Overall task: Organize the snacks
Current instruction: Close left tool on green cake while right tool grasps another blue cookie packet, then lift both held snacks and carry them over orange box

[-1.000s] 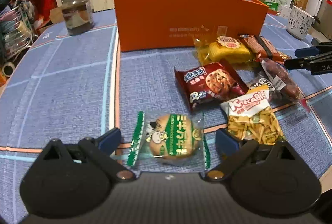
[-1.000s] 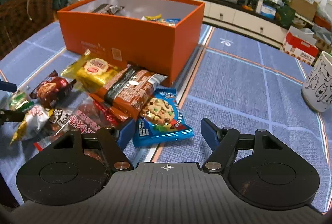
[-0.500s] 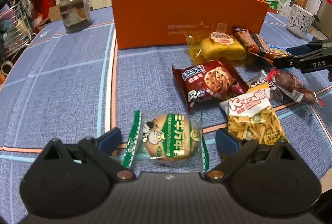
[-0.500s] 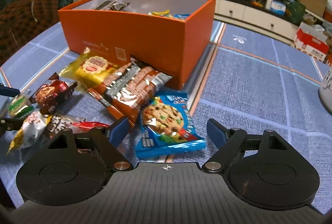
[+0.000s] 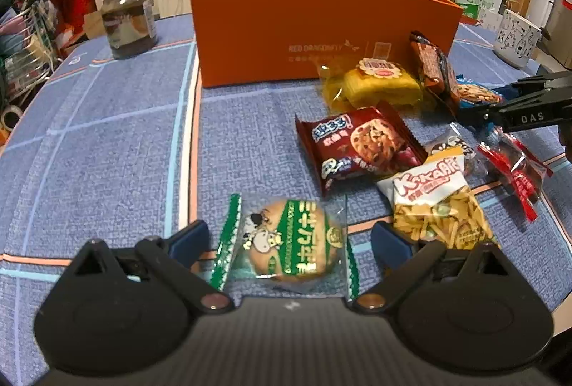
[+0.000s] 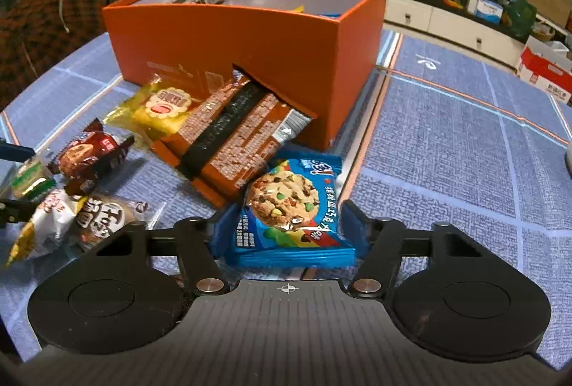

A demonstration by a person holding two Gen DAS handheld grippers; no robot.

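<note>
An orange box stands on the blue tablecloth, with a few packets inside it in the right wrist view. Loose snacks lie in front of it. My left gripper is open, its fingers either side of a green-and-white round biscuit packet. My right gripper has closed in on a blue cookie packet, its fingers touching the packet's sides. A brown wafer pack leans against the box.
A dark red cookie packet, a yellow cake packet, a fries packet and a red-tied sausage packet lie nearby. A glass jar stands far left. A white cup stands far right.
My right gripper moved forward and its fingers narrowed onto the blue cookie packet. My left gripper stayed open around the green biscuit packet and shifted slightly.
</note>
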